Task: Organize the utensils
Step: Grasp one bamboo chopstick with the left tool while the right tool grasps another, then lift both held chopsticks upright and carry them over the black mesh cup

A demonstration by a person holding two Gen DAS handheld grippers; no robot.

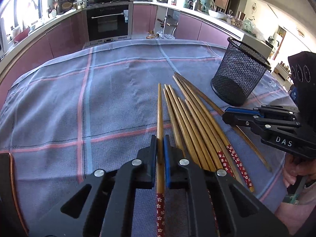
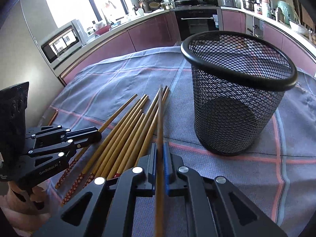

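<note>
The left gripper (image 1: 160,152) and right gripper (image 2: 160,158) each clamped one wooden chopstick (image 1: 160,118), its handle end wrapped in red floral print. The other chopsticks (image 1: 195,122) lay fanned on the checked tablecloth (image 1: 88,98) beside the upright, empty mesh holder (image 2: 237,98). Bare cloth stretched toward the table's far edge.
</note>
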